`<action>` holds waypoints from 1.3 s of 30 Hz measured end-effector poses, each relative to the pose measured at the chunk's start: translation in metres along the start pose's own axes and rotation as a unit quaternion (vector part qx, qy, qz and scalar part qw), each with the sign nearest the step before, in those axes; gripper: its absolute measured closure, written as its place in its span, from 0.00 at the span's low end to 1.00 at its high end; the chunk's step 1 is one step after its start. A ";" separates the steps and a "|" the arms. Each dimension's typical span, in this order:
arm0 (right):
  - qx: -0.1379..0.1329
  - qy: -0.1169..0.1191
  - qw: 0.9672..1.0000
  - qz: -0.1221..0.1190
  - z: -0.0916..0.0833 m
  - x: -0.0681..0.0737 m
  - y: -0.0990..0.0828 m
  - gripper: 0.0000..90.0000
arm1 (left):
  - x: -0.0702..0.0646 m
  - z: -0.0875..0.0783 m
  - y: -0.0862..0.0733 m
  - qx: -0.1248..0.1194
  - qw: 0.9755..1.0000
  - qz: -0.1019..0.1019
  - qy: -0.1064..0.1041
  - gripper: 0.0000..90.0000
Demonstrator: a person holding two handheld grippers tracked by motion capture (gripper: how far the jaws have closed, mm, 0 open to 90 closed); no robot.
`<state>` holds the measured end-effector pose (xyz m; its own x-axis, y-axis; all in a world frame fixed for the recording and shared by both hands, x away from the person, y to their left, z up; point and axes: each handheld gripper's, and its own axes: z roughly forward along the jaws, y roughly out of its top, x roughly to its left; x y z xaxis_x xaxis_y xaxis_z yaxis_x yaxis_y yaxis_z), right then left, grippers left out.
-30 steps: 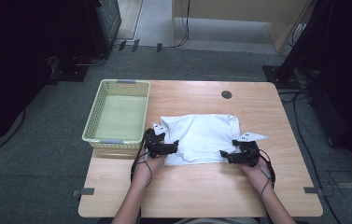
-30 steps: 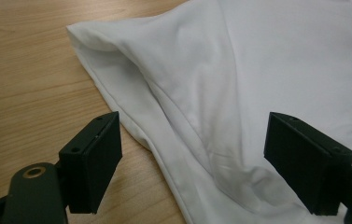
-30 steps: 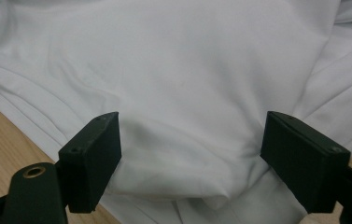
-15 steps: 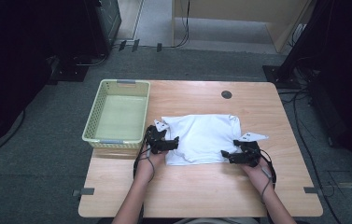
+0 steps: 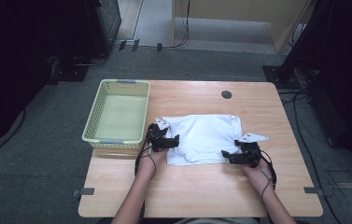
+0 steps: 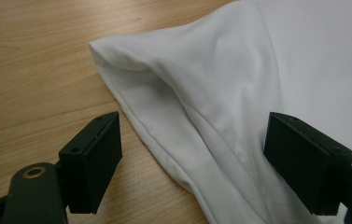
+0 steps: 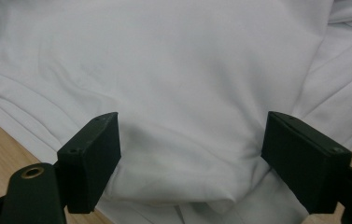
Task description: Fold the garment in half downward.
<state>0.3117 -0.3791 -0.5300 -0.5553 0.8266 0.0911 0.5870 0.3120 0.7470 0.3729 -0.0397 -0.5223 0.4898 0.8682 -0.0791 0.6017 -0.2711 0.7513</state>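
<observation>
White cloth [image 5: 205, 139] lies folded flat near the middle of the table [image 5: 197, 196], roughly rectangular, with a bunched fold at its far right corner. Basket [image 5: 117, 115], pale yellow-green, stands at the table's left edge, just beside the cloth's left end but apart from it; nothing visible inside. Small dark round cap [image 5: 226, 94] set in the tabletop beyond the cloth, well apart from it. Left gripper [image 5: 172, 140] sits at the cloth's near-left corner, pointing right across the table. In the left gripper view the jaws stand wide apart, one pad over bare wood, the other over the fabric [image 6: 239, 84]; a hemmed, folded edge of the cloth runs diagonally between them, and neither pad presses on it. Released, holding nothing. Right gripper [image 5: 226, 157] sits at the cloth's near-right edge, pointing left toward the other gripper. In the right gripper view its jaws are likewise spread wide with the cloth's [image 7: 183, 79] rounded folded edge lying between them; gaps show on both sides of the fold, so no grip. Wood shows at the lower left and far right of that view. Both of the person's forearms come in from the near edge of the table.
</observation>
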 end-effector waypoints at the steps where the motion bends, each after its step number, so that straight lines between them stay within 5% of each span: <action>1: 0.002 -0.002 1.000 0.000 0.000 0.000 0.000 0.22 | 0.001 0.000 0.000 0.000 1.000 -0.002 0.001 0.22; 39: 0.001 0.000 1.000 -0.004 -0.003 -0.004 -0.003 0.21 | 0.006 0.019 0.017 -0.009 1.000 -0.009 0.020 0.22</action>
<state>0.3103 -0.3843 -0.5304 -0.5595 0.8244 0.0849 0.5834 0.3190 0.7469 0.3983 -0.0466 -0.5219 0.4528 0.8891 -0.0664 0.5992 -0.2484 0.7611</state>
